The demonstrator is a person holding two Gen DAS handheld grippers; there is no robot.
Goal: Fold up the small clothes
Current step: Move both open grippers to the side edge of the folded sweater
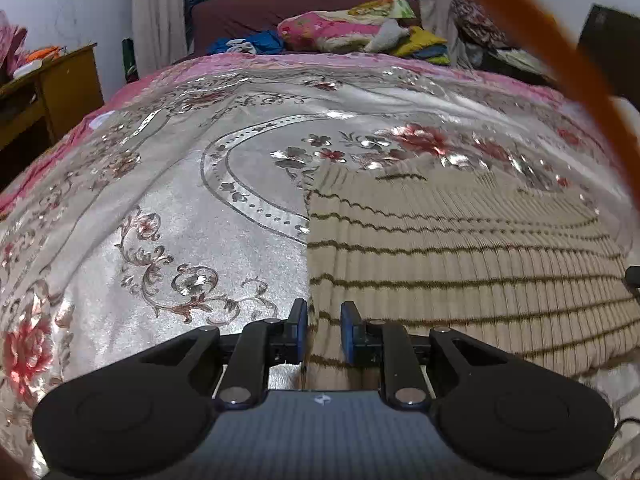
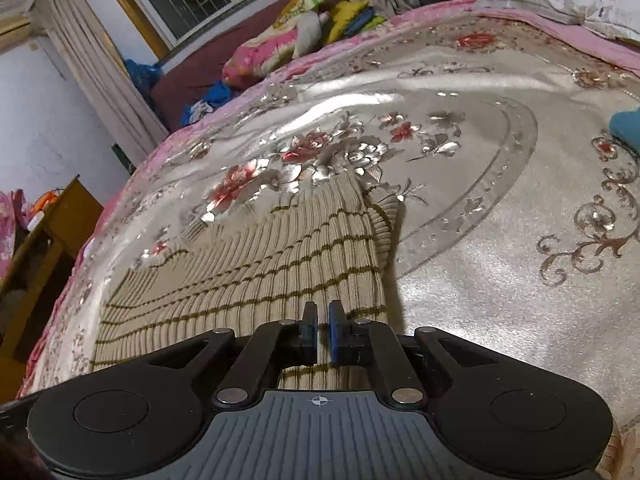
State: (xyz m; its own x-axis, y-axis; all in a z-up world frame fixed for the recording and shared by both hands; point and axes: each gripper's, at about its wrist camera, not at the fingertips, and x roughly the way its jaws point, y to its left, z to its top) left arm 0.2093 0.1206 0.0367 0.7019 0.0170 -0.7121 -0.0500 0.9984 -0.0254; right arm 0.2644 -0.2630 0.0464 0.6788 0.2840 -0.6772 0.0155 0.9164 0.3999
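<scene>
A beige ribbed knit garment (image 1: 460,248) with thin brown stripes lies flat on the bed. My left gripper (image 1: 324,312) hovers over its near left edge. Its blue pads (image 1: 349,330) stand apart with only a narrow gap, and the cloth lies under them untouched. In the right wrist view the same garment (image 2: 260,264) stretches away to the left. My right gripper (image 2: 323,314) sits at its near right corner. The jaws there are almost together, pinching the hem, and the right edge of the cloth is lifted and casts a shadow.
The floral silver and pink bedspread (image 1: 180,208) covers the bed. Folded bedding and clothes (image 1: 352,28) pile up at the far end. A wooden desk (image 1: 60,84) stands at the left. An orange strap (image 1: 592,80) crosses the upper right. Something teal (image 2: 626,126) lies at the right edge.
</scene>
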